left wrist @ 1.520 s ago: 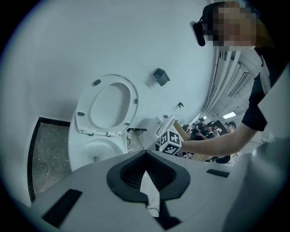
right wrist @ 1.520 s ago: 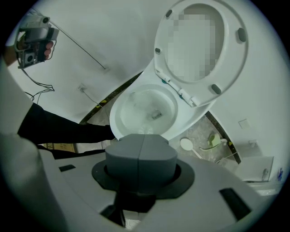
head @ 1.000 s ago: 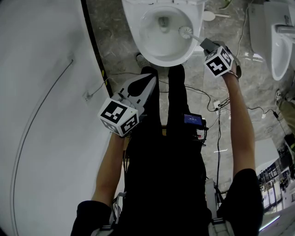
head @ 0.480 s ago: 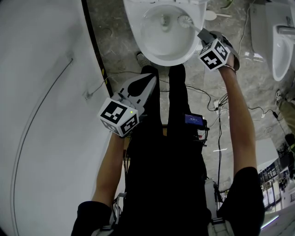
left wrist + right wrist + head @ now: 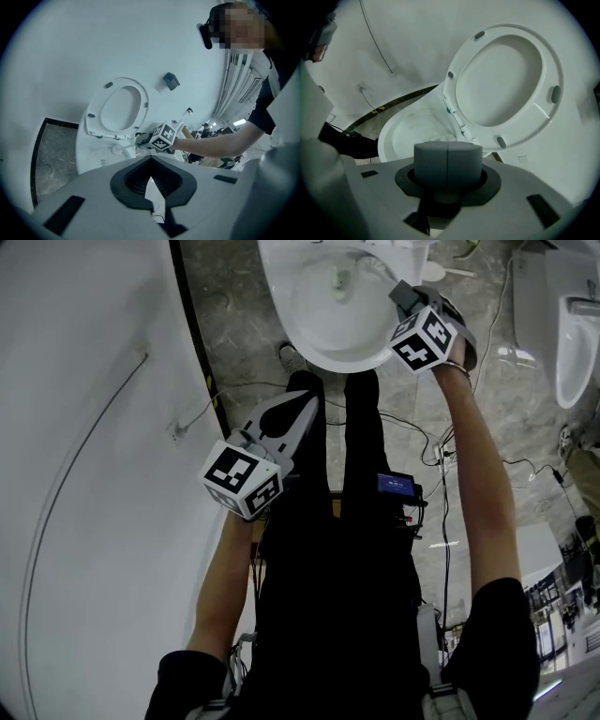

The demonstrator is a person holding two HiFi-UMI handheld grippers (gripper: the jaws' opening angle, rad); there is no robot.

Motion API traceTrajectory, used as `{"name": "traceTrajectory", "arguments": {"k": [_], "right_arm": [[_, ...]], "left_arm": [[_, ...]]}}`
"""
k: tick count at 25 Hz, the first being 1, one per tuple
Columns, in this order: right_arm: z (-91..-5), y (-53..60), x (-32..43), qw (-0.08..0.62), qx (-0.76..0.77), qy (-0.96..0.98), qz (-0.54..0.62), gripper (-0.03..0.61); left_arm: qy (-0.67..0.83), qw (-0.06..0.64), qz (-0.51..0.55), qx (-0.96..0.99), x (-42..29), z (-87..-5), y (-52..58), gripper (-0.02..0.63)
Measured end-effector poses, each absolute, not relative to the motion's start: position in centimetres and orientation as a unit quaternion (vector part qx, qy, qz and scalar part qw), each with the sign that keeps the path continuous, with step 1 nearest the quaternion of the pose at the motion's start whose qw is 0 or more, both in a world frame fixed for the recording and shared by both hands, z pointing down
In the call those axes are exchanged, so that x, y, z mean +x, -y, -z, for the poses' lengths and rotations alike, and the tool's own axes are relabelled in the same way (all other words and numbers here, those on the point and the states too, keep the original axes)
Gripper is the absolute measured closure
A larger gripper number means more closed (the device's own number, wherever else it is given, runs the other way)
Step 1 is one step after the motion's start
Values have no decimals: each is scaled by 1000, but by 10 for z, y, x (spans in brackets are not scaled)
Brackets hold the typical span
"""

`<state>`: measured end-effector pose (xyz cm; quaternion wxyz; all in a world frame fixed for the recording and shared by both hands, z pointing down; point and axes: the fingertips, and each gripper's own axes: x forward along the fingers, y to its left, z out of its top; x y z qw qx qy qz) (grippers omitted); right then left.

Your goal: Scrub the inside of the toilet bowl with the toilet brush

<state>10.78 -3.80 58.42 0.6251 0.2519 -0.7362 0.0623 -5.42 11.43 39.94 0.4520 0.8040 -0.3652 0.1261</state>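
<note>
Fingers (image 5: 431,164) of my right gripper (image 5: 448,147) clamp the toilet brush (image 5: 116,149) inside the toilet bowl (image 5: 309,345); scrubbing looks midway; left gripper (image 5: 307,397) closed, empty.

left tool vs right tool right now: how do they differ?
The left tool is held back by the person's legs, short of the toilet bowl; the right tool reaches over its rim. The left tool grips nothing; the right tool grips the toilet brush, whose head is inside the bowl. Shared: both are shut and point toward the toilet.
</note>
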Motion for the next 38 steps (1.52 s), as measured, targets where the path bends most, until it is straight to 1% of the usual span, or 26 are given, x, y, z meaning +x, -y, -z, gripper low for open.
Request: {"name": "traceTrajectory", "arguments": {"k": [9,24,30,38], "right_arm": [[-586,52,64,605,244,757,-45,420],[-602,22,13,580,225,779,-75,420],[-609,9,2,574,194,792,-70,420],[-613,-21,5,562,158,808,-85,420]], "left_arm": [[371,459,-128,797,-62,-404,-117,603],[368,468,-130,793,-60,-409,-119,603],[367,470,-131,792,-59,-412,-120,603],[361,471,-131,794,-52,-414,-121,603]]}}
